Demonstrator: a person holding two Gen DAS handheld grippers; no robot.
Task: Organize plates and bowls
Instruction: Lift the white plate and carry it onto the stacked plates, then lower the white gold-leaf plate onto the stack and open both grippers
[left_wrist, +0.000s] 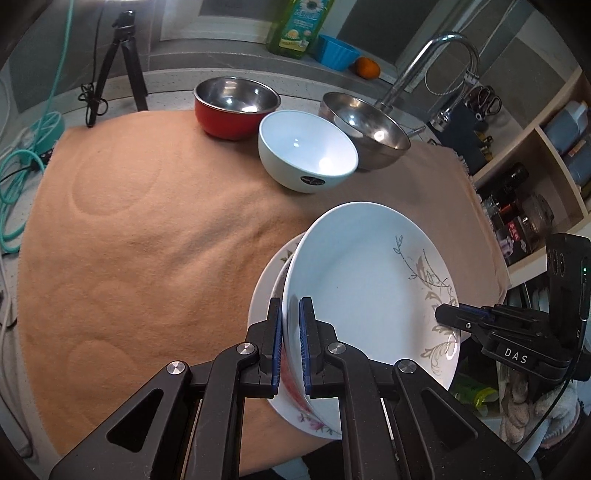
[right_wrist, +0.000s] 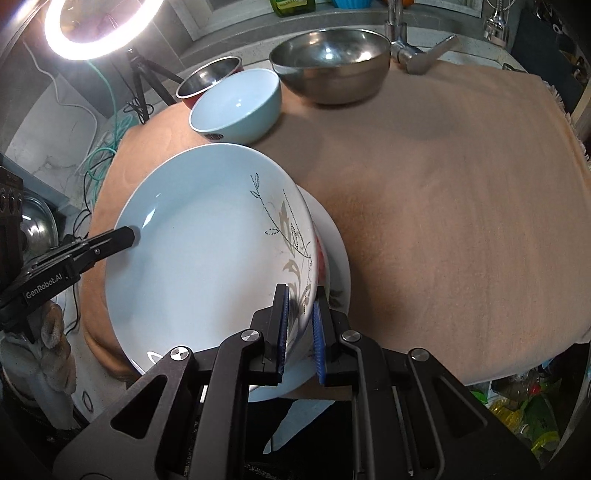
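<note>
A white deep plate (left_wrist: 362, 280) (right_wrist: 207, 258) with a grey leaf pattern hangs tilted just above another white plate (left_wrist: 264, 291) (right_wrist: 334, 251) lying on the tan cloth. My left gripper (left_wrist: 291, 343) is shut on the patterned plate's left rim. My right gripper (right_wrist: 299, 325) is shut on its opposite rim, and shows as black fingers (left_wrist: 448, 315) at the plate's right edge in the left wrist view. Behind stand a red steel-lined bowl (left_wrist: 236, 107) (right_wrist: 207, 79), a white bowl (left_wrist: 306, 151) (right_wrist: 236, 107) and a steel bowl (left_wrist: 365, 129) (right_wrist: 330, 66).
The tan cloth (left_wrist: 147, 240) (right_wrist: 443, 221) covers the counter, bare at left and right. A faucet (left_wrist: 436, 59) rises behind the steel bowl. A tripod (left_wrist: 123, 62), teal cables (left_wrist: 22, 177), a ring light (right_wrist: 99, 26) and shelves (left_wrist: 535, 155) surround it.
</note>
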